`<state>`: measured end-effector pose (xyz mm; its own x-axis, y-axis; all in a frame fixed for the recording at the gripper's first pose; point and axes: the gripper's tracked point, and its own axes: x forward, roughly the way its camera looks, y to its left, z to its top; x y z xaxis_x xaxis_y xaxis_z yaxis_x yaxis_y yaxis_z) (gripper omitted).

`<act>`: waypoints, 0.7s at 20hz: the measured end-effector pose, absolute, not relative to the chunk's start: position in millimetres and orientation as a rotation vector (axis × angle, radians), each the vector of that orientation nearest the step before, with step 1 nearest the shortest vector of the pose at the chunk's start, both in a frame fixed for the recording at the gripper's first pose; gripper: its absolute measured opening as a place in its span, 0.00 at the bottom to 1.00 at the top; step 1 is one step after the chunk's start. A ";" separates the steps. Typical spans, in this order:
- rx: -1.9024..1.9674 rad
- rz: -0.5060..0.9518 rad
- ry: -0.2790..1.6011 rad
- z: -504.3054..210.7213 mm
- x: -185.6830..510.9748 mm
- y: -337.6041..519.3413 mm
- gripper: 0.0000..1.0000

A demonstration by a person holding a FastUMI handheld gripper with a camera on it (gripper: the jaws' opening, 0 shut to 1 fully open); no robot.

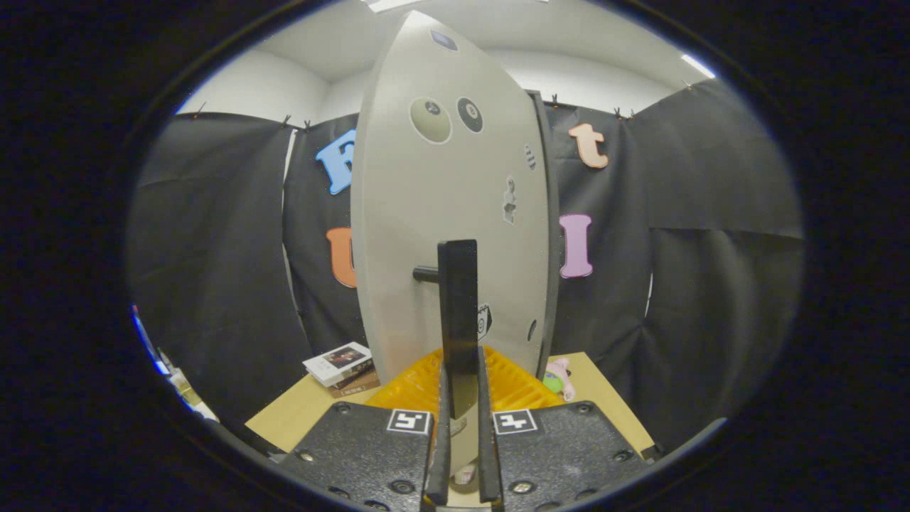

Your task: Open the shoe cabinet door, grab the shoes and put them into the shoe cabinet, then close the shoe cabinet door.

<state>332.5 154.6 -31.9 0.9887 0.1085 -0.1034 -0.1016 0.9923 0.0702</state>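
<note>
My claw was clamped on the dark upright handle of the shoe cabinet door, both fingers pressed to its sides, the bar rising from between them. The pale grey door stood directly ahead, edge-on at its right side, carrying several round and small stickers. Below the handle, just beyond my fingers, lay a yellow ribbed tray on a tan table. Ahead to the left of the fingers sat a small stack of books; ahead to the right, beside the door's lower edge, a small pink-and-green toy. No shoes could be made out.
</note>
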 end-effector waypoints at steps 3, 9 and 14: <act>0.060 0.054 0.105 -31.3 329.1 132.4 0.13; 0.018 0.024 0.121 -33.0 326.8 104.7 0.04; 0.025 -0.004 0.126 -32.3 331.5 81.9 0.04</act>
<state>331.5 81.9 -32.3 0.9921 -0.0020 -0.1257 0.0051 0.9997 0.0244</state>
